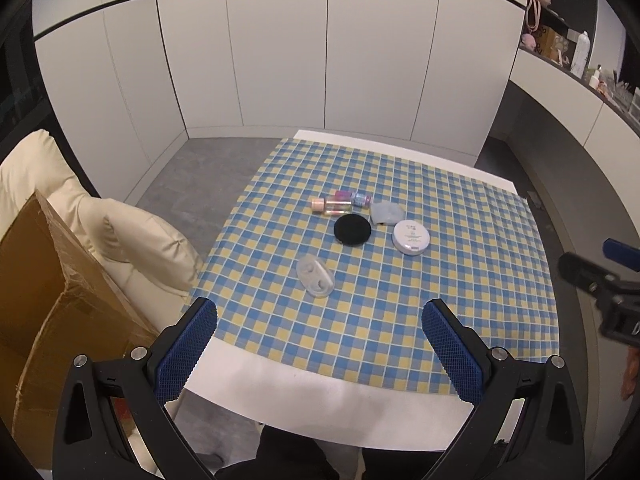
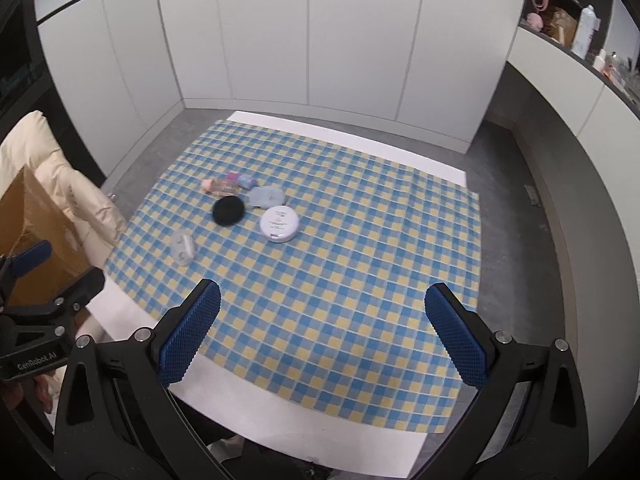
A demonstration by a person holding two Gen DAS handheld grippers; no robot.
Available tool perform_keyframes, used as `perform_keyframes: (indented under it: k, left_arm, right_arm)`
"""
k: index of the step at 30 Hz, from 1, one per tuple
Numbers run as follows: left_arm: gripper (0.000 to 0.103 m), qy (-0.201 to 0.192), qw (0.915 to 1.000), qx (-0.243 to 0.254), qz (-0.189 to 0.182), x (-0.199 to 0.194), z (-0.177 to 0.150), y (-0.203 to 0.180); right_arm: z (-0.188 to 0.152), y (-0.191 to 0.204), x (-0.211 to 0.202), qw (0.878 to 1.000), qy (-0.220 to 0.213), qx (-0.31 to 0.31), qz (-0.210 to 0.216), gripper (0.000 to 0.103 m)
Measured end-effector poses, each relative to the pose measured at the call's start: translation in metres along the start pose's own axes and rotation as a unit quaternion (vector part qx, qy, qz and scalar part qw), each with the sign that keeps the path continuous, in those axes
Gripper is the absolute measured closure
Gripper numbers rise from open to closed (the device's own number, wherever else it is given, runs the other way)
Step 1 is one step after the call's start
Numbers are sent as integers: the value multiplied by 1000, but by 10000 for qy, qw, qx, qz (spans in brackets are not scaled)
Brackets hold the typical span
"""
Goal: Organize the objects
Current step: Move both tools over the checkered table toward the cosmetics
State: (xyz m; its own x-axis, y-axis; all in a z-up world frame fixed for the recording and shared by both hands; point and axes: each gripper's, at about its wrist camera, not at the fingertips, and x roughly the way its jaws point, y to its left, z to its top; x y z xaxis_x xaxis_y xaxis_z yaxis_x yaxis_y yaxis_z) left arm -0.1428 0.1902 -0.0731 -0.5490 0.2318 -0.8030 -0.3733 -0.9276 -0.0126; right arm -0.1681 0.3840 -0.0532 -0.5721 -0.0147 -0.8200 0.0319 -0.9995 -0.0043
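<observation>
Blue-padded fingers of the left gripper (image 1: 320,314) and right gripper (image 2: 322,300) are spread wide, holding nothing. On the table's checked cloth (image 1: 440,280) lie a black puff (image 1: 352,230) and a white compact (image 1: 411,237).

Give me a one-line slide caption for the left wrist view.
Open left claw hovers at the table's near edge, facing a black puff, white compact, clear case and small bottles on a checkered cloth.

Readable only in the right wrist view: "GenRobot.AI" in pale letters on the black body of the left gripper (image 2: 30,276), at the frame's left edge, well left of the white round compact (image 2: 279,224). Faint print lines on that compact's lid (image 1: 411,236), too small to read in either view. Nothing else legible.
</observation>
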Motion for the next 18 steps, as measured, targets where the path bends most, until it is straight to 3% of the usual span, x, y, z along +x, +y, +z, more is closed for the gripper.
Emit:
perform_keyframes:
  k: [7,18]
  left_arm:
    - [1,259,9997,27,38,24,-6,-11]
    - [1,667,9972,-214,252,85,-4,-3]
  right_arm:
    - [-5,-16,20,9991,324,216,168,0]
    - [0,2,84,9974,702,-129,121,0]
